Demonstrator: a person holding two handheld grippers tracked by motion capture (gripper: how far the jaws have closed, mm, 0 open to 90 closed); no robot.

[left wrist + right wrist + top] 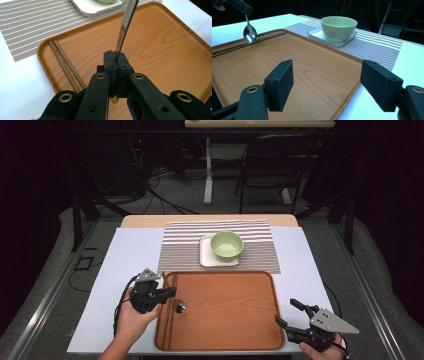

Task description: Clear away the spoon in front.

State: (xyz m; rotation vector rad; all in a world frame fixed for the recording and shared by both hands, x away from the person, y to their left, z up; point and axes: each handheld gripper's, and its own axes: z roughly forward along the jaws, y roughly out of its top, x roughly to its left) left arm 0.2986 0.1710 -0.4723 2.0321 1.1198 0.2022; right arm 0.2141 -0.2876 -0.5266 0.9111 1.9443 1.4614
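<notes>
Left gripper view: a spoon [124, 30] is clamped by the left gripper [115, 58] above the tray [175, 50]; the right gripper [327, 83] is held wide open, empty.

Metal spoon [249, 32] hanging bowl-down above tray [317, 75]

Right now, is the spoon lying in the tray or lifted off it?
Lifted. The left hand-held gripper is shut on the spoon by its handle; the bowl end hangs above the tray, beside the chopsticks.

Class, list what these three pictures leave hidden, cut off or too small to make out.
1. Spoon: left gripper view, its bowl is cut off by the top edge.
2. Green bowl: right gripper view, its inside is hidden behind its own wall.
3. Chopsticks: left gripper view, near ends hidden behind the left gripper.
</notes>
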